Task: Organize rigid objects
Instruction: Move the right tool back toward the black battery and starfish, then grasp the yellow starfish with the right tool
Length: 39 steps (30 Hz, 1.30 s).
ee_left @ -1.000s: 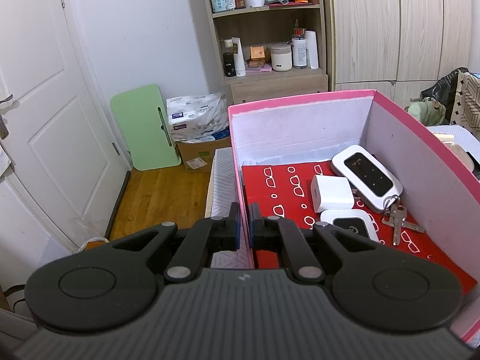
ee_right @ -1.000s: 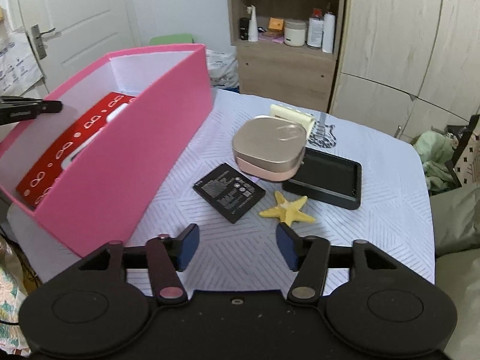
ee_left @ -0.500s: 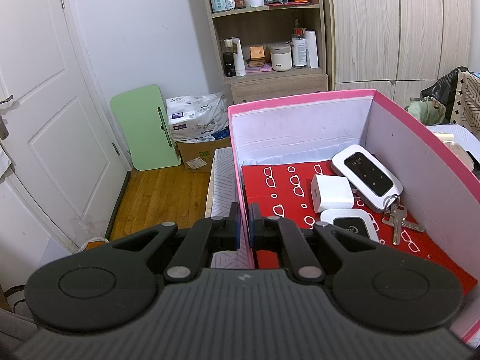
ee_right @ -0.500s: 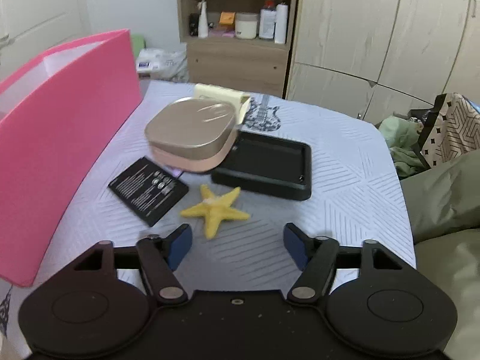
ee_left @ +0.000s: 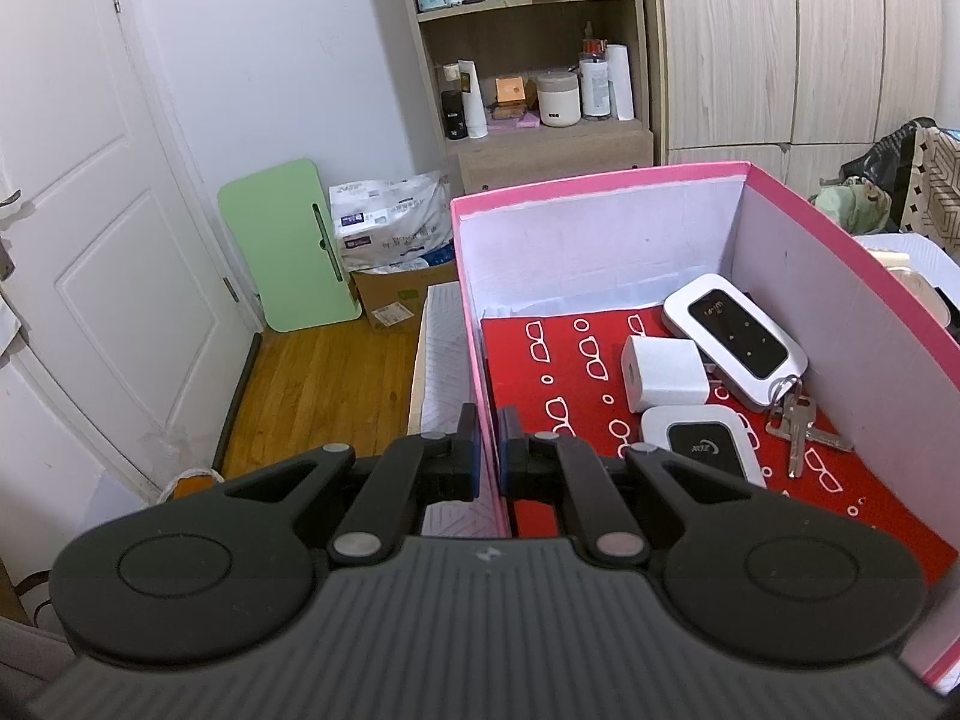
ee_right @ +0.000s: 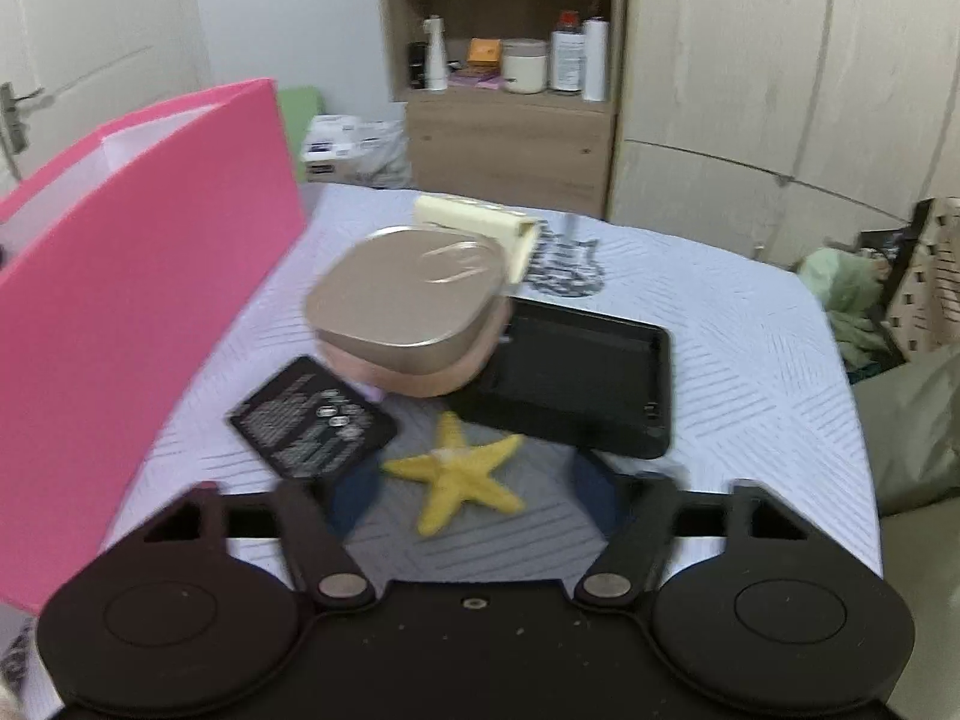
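The right gripper (ee_right: 474, 495) hangs over the near edge of the white-quilted table (ee_right: 738, 360), its blue-padded jaws closing around the yellow plush starfish (ee_right: 459, 474) that lies between them, not yet pressed; the step in hand looks like the pick-up of that starfish; the left gripper (ee_left: 487, 450) pinches the near wall of the pink cardboard box (ee_left: 600, 180), steadying it at the table's left edge; next, the pads must meet the starfish's arms squarely, then lift clear of the black battery (ee_right: 312, 420) beside it.
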Each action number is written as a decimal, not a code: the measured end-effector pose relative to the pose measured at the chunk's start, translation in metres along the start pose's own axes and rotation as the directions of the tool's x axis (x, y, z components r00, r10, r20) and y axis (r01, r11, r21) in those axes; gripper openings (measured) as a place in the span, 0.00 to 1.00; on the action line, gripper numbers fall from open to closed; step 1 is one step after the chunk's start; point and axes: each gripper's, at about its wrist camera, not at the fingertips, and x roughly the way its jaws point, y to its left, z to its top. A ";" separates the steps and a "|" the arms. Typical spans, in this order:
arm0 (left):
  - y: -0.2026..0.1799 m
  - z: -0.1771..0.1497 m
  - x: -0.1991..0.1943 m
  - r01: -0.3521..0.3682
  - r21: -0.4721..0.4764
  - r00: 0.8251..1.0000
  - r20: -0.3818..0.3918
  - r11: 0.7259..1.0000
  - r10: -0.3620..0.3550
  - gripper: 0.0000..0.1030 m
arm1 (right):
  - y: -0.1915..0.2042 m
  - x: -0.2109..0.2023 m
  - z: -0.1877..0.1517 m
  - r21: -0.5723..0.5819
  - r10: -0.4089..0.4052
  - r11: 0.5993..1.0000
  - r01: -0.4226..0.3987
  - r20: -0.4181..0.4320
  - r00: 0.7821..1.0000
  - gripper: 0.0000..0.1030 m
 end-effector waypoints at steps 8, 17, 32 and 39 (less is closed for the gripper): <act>-0.002 -0.002 -0.002 -0.013 0.012 1.000 0.003 1.000 0.013 0.05 | -0.008 -0.034 0.016 0.088 0.034 0.996 -0.034 0.003 0.999 0.28; 0.001 -0.002 -0.003 0.009 -0.017 1.000 0.009 1.000 -0.009 0.05 | 0.008 -0.067 0.029 0.075 0.049 0.996 -0.053 0.052 0.997 0.07; 0.004 -0.001 -0.003 0.006 -0.037 1.000 0.002 0.999 -0.005 0.05 | 0.012 -0.076 0.030 0.086 0.071 0.994 -0.072 0.008 0.997 0.08; 0.014 0.009 0.010 0.065 -0.076 0.988 -0.133 0.995 -0.075 0.06 | -0.014 -0.053 0.015 0.184 0.088 0.980 -0.079 -0.039 0.995 0.12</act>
